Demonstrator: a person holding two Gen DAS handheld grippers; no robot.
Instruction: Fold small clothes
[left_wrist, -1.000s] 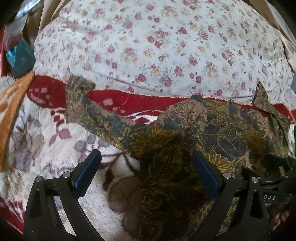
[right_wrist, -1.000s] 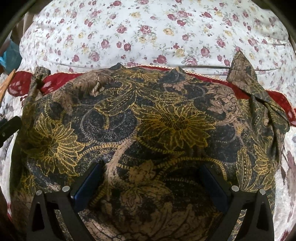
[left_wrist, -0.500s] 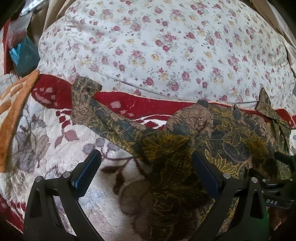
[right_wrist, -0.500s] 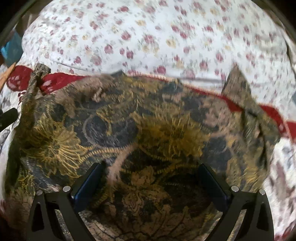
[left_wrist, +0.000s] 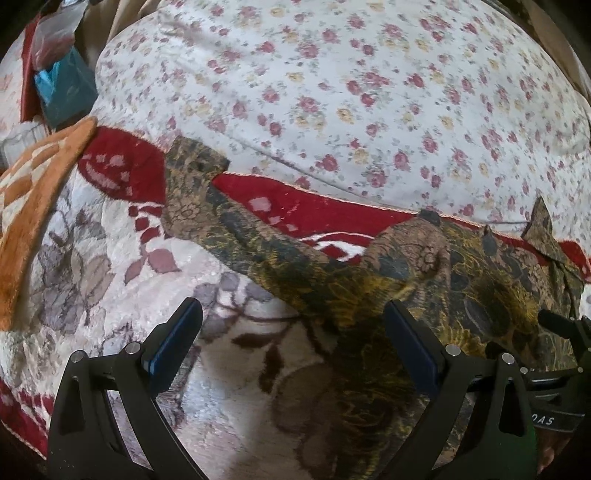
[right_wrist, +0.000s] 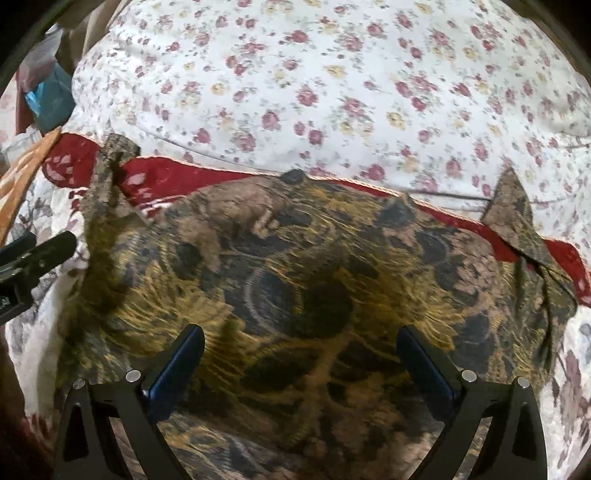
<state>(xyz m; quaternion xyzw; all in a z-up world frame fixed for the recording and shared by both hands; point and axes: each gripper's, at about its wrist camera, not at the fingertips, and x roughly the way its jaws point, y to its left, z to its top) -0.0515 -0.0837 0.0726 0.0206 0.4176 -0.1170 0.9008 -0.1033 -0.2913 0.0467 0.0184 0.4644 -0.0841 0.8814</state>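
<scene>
A small batik shirt (right_wrist: 303, 280), brown, black and gold, lies flat on a plush blanket (left_wrist: 110, 280). Its left sleeve (left_wrist: 229, 229) stretches out toward the upper left. Its right sleeve (right_wrist: 517, 225) is folded in at the right. My left gripper (left_wrist: 291, 343) is open and empty, low over the shirt's left edge and the blanket. My right gripper (right_wrist: 299, 362) is open and empty above the shirt's lower middle. The right gripper shows at the right edge of the left wrist view (left_wrist: 557, 325). The left gripper shows at the left edge of the right wrist view (right_wrist: 33, 258).
A big white pillow with small red flowers (left_wrist: 351, 103) lies just behind the shirt. An orange and white cloth (left_wrist: 33, 199) lies at the left. A teal packet and plastic (left_wrist: 62, 85) sit at the far left back. The blanket's red border (left_wrist: 295, 206) runs under the collar.
Both grippers have drawn back and to the left over the shirt; the shirt sits further right in the left wrist view. Both stay open. The shirt has not moved.
</scene>
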